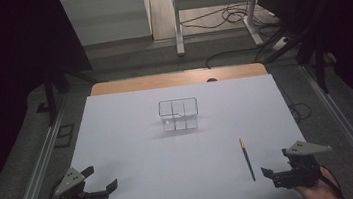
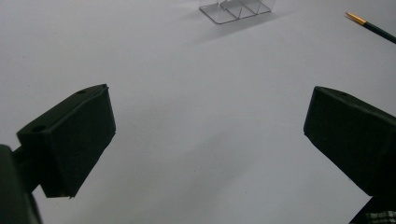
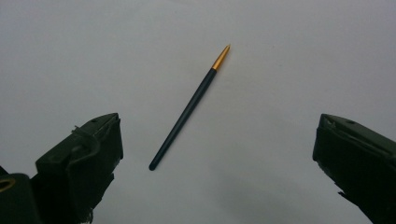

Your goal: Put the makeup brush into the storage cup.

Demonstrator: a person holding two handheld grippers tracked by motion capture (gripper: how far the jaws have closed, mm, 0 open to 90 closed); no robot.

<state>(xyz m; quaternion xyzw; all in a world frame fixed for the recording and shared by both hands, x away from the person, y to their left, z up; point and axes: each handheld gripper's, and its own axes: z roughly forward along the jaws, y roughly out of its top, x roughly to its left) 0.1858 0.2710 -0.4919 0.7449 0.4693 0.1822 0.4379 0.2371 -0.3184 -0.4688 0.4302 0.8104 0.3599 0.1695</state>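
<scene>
Dark pen point(image 3: 189, 108) lies lengthwise just ahead of the wide-open, empty right gripper point(image 1: 278, 164); left gripper point(image 1: 100, 178), also open, sits well apart.

No text, label, brand, number or sign can be read in any of the pictures. The white tabletop point(image 1: 135, 149) is blank from edge to edge, the dark pencil point(image 3: 187, 109) with its gold tip carries no legible print (its barrel looks plain in the right gripper view), and the clear divided box point(image 1: 178, 114) at the centre of the high view bears no marking that can be made out.
</scene>
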